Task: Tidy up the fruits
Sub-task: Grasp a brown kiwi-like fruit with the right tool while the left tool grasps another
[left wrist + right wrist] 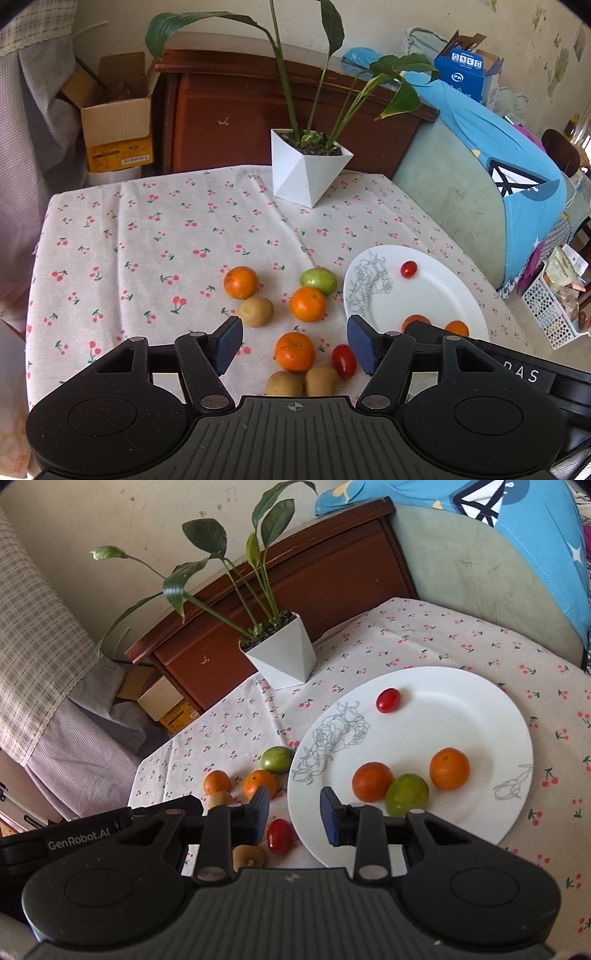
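Observation:
A white plate (480, 716) with a rose drawing holds two oranges (449, 768), a green fruit (407, 795) and a cherry tomato (388, 700). On the cherry-print cloth left of it lie three oranges (294, 351), a green fruit (318, 281), several brown kiwis (255, 312) and a red cherry tomato (344, 361). My left gripper (294, 345) is open and empty, with an orange between its jaws. My right gripper (294, 814) is open and empty over the plate's near left rim. It shows in the left wrist view (517, 373) at the right.
A white angular pot (306, 170) with a leafy plant stands at the table's far edge. A wooden cabinet (258, 110) and a cardboard box (118, 114) are behind. A cushioned chair with blue cloth (509, 177) is to the right.

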`<state>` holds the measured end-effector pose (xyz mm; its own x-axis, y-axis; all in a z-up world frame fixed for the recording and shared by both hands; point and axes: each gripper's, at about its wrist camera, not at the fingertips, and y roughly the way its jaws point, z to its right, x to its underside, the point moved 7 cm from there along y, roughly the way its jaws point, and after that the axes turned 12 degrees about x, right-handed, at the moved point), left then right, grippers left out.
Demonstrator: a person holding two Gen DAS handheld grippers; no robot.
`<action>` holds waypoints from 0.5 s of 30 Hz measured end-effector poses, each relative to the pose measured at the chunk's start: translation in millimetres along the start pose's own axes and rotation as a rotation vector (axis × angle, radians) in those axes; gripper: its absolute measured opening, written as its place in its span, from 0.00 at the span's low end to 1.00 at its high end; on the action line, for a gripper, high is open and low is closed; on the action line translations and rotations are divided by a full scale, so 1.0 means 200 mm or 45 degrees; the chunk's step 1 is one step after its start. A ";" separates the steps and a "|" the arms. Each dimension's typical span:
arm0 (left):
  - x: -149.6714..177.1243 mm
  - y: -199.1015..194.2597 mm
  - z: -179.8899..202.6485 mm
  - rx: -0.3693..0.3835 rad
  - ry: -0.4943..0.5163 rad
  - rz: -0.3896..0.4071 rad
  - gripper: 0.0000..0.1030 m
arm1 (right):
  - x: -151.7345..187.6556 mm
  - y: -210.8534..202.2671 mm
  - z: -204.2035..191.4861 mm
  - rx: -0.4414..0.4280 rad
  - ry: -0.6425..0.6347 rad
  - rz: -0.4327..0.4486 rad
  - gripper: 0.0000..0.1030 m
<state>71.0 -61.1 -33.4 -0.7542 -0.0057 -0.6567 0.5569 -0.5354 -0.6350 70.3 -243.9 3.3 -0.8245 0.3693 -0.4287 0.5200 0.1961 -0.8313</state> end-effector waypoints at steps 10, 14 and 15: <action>0.16 -0.05 -0.09 -0.082 0.007 -0.044 0.61 | 0.15 0.04 -0.12 -0.053 -0.087 -0.092 0.31; 0.22 -0.06 -0.11 -0.104 0.031 -0.046 0.61 | 0.19 0.06 -0.15 -0.085 -0.105 -0.122 0.31; 0.23 -0.07 -0.11 -0.116 0.047 -0.050 0.61 | 0.20 0.07 -0.16 -0.087 -0.111 -0.127 0.31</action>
<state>37.3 -35.3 -64.1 -0.7634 0.0460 -0.6443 0.5579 -0.4559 -0.6935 51.7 -197.5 -13.9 -0.8877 0.2653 -0.3763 0.4458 0.2904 -0.8467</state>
